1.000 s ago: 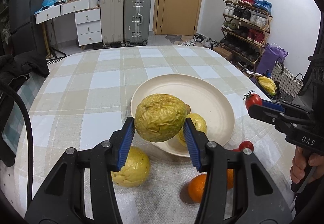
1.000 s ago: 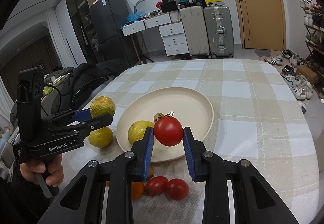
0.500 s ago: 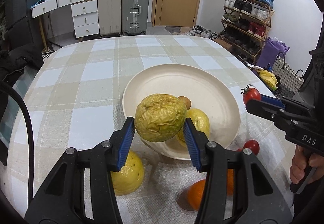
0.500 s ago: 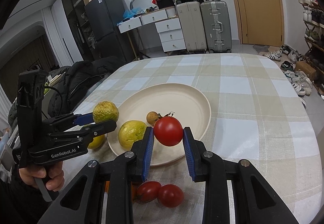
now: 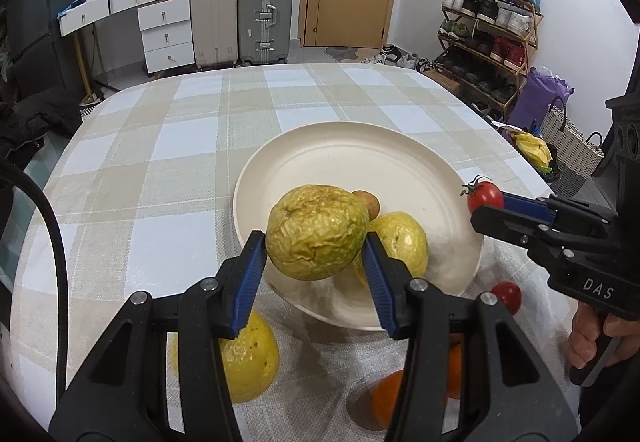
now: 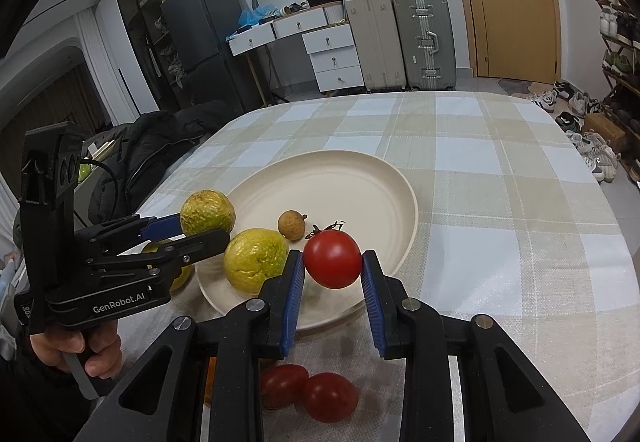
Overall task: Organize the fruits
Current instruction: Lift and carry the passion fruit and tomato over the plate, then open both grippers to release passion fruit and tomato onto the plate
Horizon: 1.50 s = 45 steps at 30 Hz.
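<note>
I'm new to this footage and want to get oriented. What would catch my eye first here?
Two fruits held in mid-air: the left gripper clamps a wrinkled yellow-green fruit over the near rim of a cream plate, and the right gripper clamps a red tomato over the same plate. On the plate lie a yellow fruit and a small brown one.

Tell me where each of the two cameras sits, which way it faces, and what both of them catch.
Left wrist: sits behind the left gripper, looking down across the plate toward the door; shows its fingers clamping a wrinkled yellow-green fruit, plus the right gripper and hand.
Right wrist: sits behind the right gripper, facing the same way; shows a tomato in its grip, plus the left gripper and hand.
Shared: plate, both held fruits, the smoother yellow fruit and small brown fruit on it.
</note>
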Available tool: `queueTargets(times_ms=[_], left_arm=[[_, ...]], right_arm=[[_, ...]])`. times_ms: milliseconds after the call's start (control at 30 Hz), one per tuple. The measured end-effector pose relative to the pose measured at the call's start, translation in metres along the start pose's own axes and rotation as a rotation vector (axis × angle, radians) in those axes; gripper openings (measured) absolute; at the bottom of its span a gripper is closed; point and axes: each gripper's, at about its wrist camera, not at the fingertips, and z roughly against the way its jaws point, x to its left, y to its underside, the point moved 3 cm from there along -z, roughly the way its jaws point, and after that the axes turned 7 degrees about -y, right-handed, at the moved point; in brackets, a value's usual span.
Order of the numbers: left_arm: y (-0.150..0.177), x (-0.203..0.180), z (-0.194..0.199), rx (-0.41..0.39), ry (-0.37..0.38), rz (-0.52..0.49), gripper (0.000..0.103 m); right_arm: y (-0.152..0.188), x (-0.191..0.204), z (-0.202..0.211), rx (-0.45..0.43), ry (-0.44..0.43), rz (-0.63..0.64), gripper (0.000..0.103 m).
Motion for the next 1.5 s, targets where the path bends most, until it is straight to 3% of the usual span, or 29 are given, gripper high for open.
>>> queueTargets(times_ms=[900, 1033, 1100, 1200, 1267, 1367, 1500], left_arm=[[0.007, -0.018, -0.001, 0.002, 0.005, -0.054, 0.047], [0.007, -0.021, 0.008, -0.014, 0.007, -0.067, 0.049], [0.007, -0.021, 0.014, -0.028, 0.006, -0.068, 0.059], [0.008, -0.020, 0.026, -0.053, 0.007, -0.064, 0.077], [0.009, -0.018, 0.034, -0.067, -0.001, -0.056, 0.083], [0.011, -0.013, 0.048, -0.083, -0.003, -0.035, 0.086], [0.015, -0.003, 0.067, -0.110, -0.015, -0.012, 0.102]], right_arm=[[0.004, -0.010, -0.010, 0.025, 0.028, -0.011, 0.031], [0.003, -0.011, -0.005, 0.005, 0.032, -0.018, 0.047], [0.001, -0.011, -0.001, -0.006, 0.039, -0.017, 0.050], [0.000, -0.009, 0.006, -0.018, 0.050, -0.003, 0.062], [0.001, -0.006, 0.012, -0.027, 0.060, 0.011, 0.085], [0.004, -0.003, 0.022, -0.041, 0.053, 0.026, 0.096], [0.014, 0.002, 0.027, -0.009, 0.065, 0.048, 0.103]])
